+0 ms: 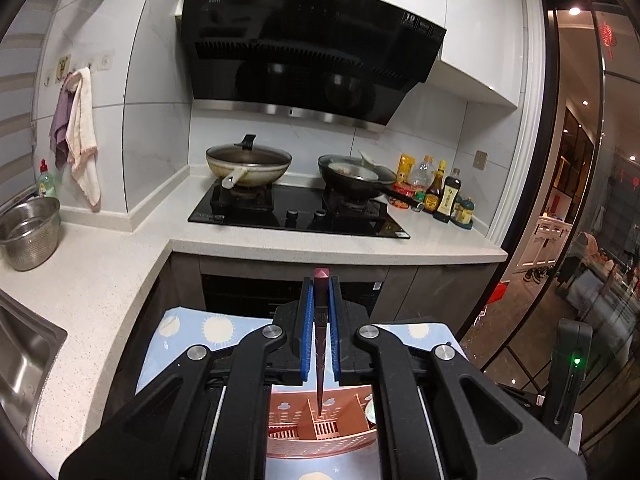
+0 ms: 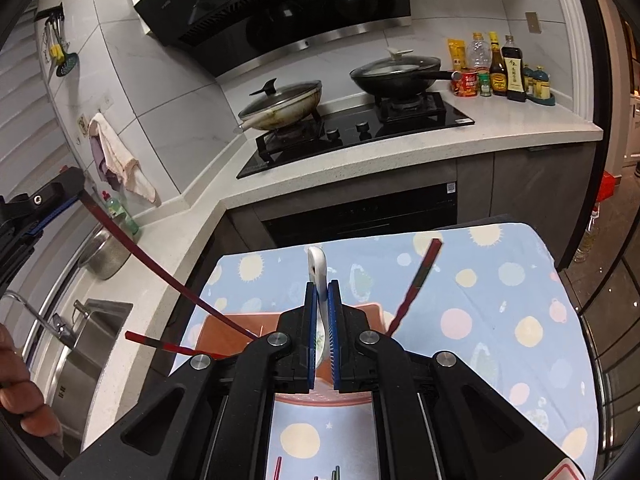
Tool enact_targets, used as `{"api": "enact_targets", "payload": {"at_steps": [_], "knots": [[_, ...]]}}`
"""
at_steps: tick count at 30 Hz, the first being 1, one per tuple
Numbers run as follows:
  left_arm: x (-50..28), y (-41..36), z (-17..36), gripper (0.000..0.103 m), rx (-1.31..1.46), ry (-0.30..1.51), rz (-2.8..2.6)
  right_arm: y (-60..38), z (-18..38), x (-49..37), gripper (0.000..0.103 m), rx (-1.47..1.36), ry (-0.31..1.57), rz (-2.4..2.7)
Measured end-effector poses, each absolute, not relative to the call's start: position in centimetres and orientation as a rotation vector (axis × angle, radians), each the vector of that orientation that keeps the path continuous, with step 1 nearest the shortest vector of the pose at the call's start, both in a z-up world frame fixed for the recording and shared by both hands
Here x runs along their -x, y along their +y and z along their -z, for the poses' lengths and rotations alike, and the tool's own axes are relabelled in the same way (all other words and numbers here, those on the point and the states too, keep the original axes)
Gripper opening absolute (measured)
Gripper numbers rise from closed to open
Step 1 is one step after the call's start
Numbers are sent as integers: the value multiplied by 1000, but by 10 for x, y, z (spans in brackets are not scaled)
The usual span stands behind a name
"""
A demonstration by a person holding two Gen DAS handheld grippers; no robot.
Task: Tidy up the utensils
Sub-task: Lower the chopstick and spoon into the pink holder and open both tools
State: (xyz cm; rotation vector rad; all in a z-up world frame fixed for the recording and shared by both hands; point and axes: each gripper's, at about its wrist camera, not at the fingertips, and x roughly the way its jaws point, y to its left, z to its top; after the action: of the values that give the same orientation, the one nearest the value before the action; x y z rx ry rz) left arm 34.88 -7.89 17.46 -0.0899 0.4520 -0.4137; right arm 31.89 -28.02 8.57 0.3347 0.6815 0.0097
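My left gripper [image 1: 321, 280] is shut on a dark red chopstick [image 1: 320, 344]; the stick's tip reaches down into a pink slotted utensil holder [image 1: 320, 428] on a blue dotted cloth [image 1: 200, 336]. The same chopstick [image 2: 160, 272] shows in the right wrist view, running from the left gripper [image 2: 60, 196] down to the holder [image 2: 216, 328]. My right gripper [image 2: 323, 284] is shut on a white ceramic spoon [image 2: 317, 268] held upright over the holder. Two more red chopsticks [image 2: 416, 284] [image 2: 168, 345] stick out of the holder.
A stove [image 1: 304, 212] with two lidded pans [image 1: 248, 164] stands on the white counter [image 1: 100, 280]. Sauce bottles [image 1: 444, 192] sit at the right. A steel colander [image 1: 28, 232] and sink [image 1: 24, 360] are on the left. More utensil tips [image 2: 308, 472] lie on the cloth.
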Motion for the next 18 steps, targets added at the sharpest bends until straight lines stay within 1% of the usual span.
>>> {"api": "enact_targets", "payload": {"at_steps": [8,18], "knots": [[-366,-81,-144,7,86,519,412,-281,-74,-331,7,-283,690,39],[-378,-84,-113,7,112,597,410,-284,-35,-346,7,-262,784,44]]}}
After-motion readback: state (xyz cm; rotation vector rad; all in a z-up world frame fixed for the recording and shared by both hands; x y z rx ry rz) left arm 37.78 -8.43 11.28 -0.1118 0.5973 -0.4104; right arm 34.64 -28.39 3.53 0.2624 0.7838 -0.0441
